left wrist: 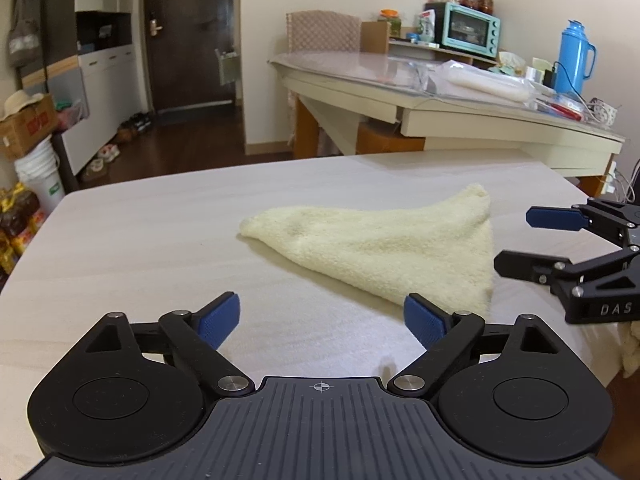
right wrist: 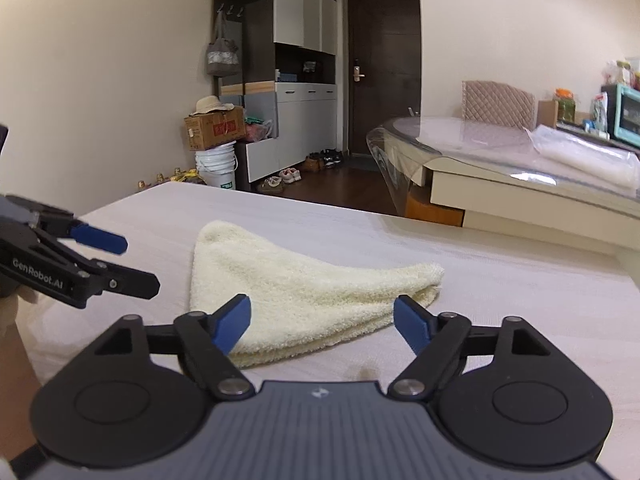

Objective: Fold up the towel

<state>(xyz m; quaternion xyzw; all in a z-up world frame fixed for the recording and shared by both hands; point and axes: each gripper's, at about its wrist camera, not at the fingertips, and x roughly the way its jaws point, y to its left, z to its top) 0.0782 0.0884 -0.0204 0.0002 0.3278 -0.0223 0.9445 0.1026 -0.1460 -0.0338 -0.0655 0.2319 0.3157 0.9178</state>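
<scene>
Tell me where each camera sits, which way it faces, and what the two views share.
Left wrist: sits on the left gripper, looking forward and down across the white table at the folded towel; its own open jaws show, and the right gripper enters at right.
Right wrist: sits on the right gripper, facing the towel from its other side; its own open jaws show, and the left gripper enters at left.
Shared: towel, table, dark door.

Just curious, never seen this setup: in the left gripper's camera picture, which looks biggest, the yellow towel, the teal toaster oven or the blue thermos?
As they look in that view:
1. yellow towel, by far
2. teal toaster oven
3. blue thermos

The last two look close, and both stand much farther from the camera, so true sizes stay unsure.
</scene>
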